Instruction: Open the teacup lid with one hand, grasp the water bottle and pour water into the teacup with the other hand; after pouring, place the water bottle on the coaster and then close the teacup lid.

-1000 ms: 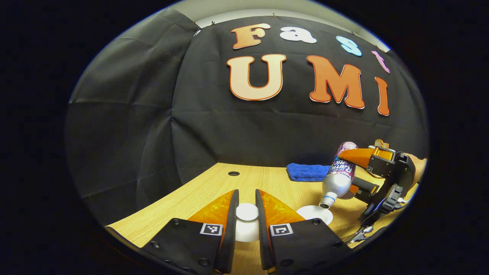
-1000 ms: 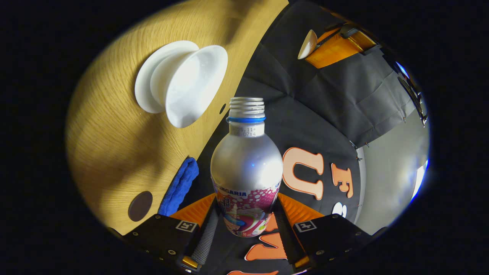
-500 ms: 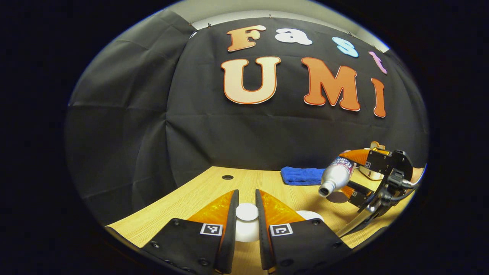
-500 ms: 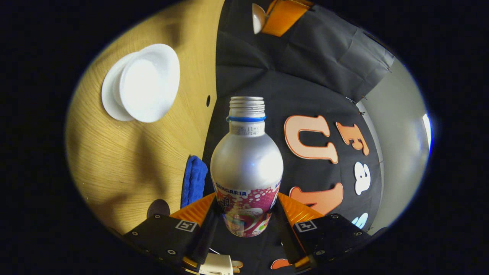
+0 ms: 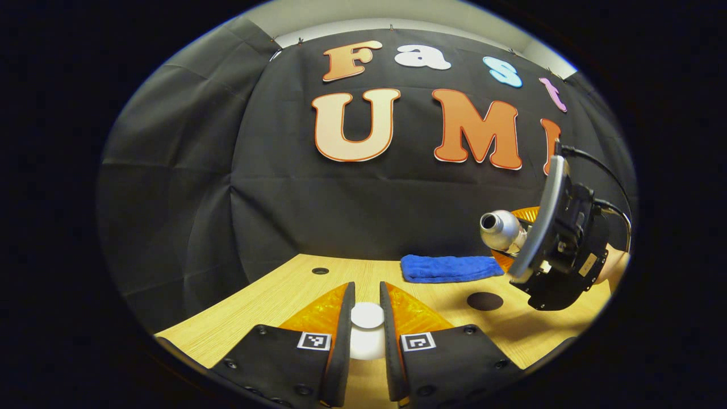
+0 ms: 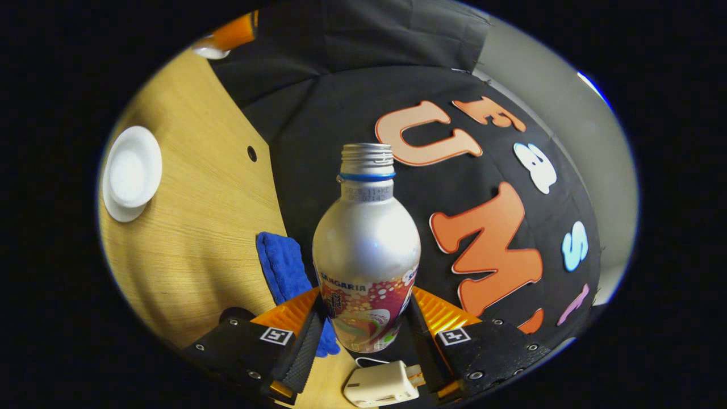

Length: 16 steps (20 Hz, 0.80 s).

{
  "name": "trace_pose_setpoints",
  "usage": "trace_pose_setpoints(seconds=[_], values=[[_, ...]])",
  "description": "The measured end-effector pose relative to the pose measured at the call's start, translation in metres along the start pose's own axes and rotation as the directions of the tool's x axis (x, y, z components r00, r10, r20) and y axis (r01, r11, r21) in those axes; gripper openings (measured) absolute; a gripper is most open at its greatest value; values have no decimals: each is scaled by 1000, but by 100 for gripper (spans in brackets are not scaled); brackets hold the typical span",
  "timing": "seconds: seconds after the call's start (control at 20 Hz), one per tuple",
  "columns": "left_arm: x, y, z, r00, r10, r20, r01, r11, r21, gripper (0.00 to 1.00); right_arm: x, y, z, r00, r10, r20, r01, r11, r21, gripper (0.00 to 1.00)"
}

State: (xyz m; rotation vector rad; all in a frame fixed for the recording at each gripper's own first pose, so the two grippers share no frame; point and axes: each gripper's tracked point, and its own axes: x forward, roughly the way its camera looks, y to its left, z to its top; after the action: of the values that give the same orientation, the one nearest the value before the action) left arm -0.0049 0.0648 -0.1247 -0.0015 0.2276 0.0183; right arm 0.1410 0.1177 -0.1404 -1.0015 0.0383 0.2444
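Note:
In the left gripper view my left gripper (image 5: 367, 301) is shut on the knob of the white teacup lid (image 5: 366, 329), held above the wooden table (image 5: 272, 307). To the right, my right gripper (image 5: 511, 238) holds the silver water bottle (image 5: 498, 227) in the air, tilted with its open mouth toward me. In the right gripper view my right gripper (image 6: 367, 295) is shut on the bottle (image 6: 366, 244) around its label. The open white teacup (image 6: 133, 167) stands on its saucer at the far left. The dark round coaster (image 5: 484, 301) lies under the bottle hand.
A folded blue cloth (image 5: 448, 268) lies at the back of the table, and again (image 6: 278, 264) just beyond the coaster (image 6: 235, 314). A small hole (image 5: 320, 271) marks the tabletop. A small white plug-like block (image 6: 380, 386) lies near my right fingers.
The right gripper has lifted the bottle away from the teacup and swung it back from its mouth-down tilt, over toward the coaster. The left gripper keeps the lid almost still.

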Motion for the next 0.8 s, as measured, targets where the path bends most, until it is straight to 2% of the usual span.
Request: trace_pose_setpoints(seconds=[0.2,0.3,0.4,0.55,0.8], values=[[3,-18,7,1000,-16,13,16,1000,1,31,7,-2,-18,999,29,-40,-22,983,180,78],[4,-26,8,1000,-27,15,26,1000,5,31,12,2,-18,997,53,-59,-35,959,281,78],[6,-34,9,999,-39,14,38,999,4,31,16,11,-32,993,90,-80,-52,919,390,78],[9,-44,7,998,-55,7,55,998,5,31,25,28,-46,979,171,-107,-85,829,552,78],[12,-53,1,998,-62,-10,62,998,11,31,31,68,-55,934,337,-121,-128,629,766,78]])
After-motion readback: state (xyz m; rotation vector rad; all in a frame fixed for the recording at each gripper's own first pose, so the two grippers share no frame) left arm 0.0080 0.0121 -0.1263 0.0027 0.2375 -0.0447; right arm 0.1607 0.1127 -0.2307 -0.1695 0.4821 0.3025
